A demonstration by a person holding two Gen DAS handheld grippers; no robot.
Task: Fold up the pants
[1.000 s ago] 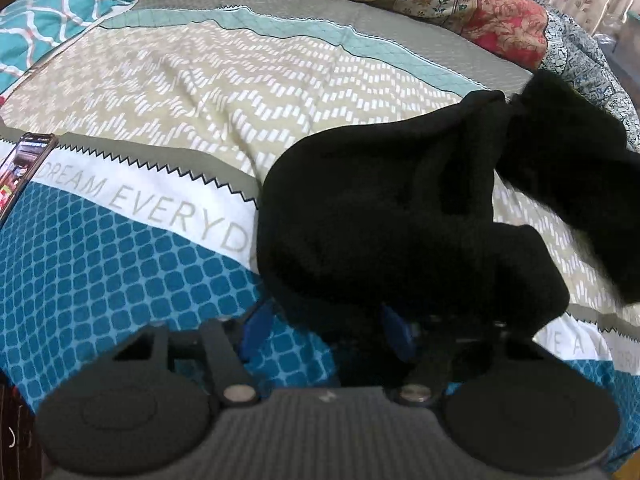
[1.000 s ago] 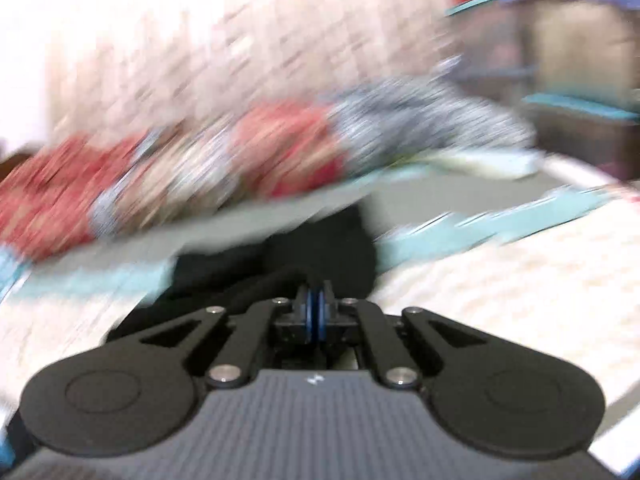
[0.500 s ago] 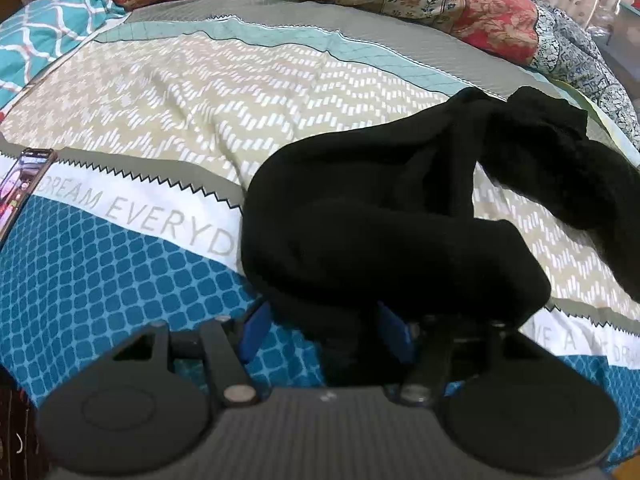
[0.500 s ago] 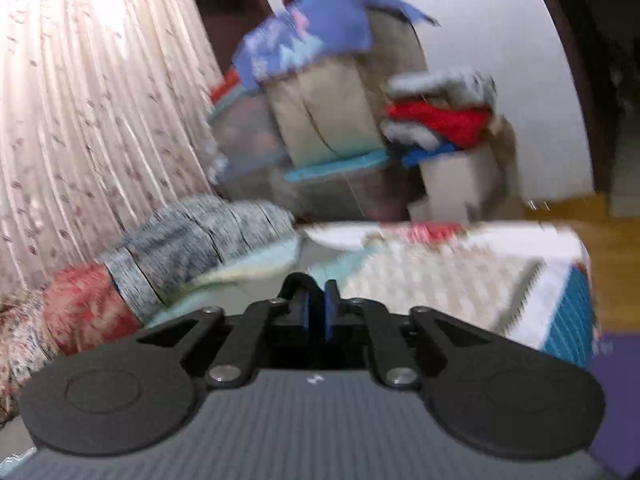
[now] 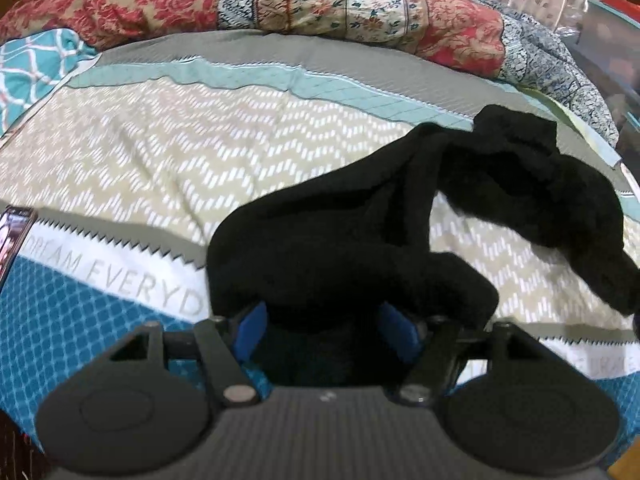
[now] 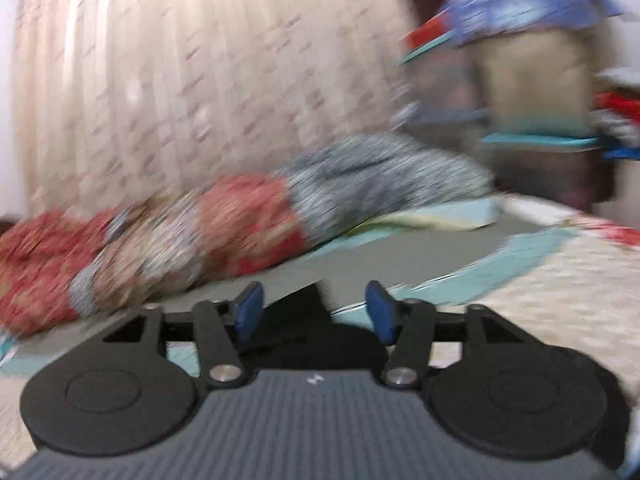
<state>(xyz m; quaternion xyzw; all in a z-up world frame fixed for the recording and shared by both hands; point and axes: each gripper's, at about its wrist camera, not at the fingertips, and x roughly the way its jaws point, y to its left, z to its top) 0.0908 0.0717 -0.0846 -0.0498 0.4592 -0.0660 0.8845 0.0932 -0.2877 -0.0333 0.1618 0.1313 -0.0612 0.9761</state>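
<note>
- Black pants (image 5: pixel 360 240) lie bunched on the patterned bedspread (image 5: pixel 200 152), one leg trailing off to the right.
- Left gripper (image 5: pixel 324 328): blue pads spread w/ a thick wad of the pants between them; jaws have just been opening a bit more, can't tell if the pads press the cloth.
- Right gripper (image 6: pixel 314 312): jaws have just been opening, now spread wide; dark cloth, prob. the pants, shows low between them, untouched. View badly blurred.
- Phone (image 5: pixel 14 236) at left edge; floral quilt (image 5: pixel 320 4) along the far side.
</note>
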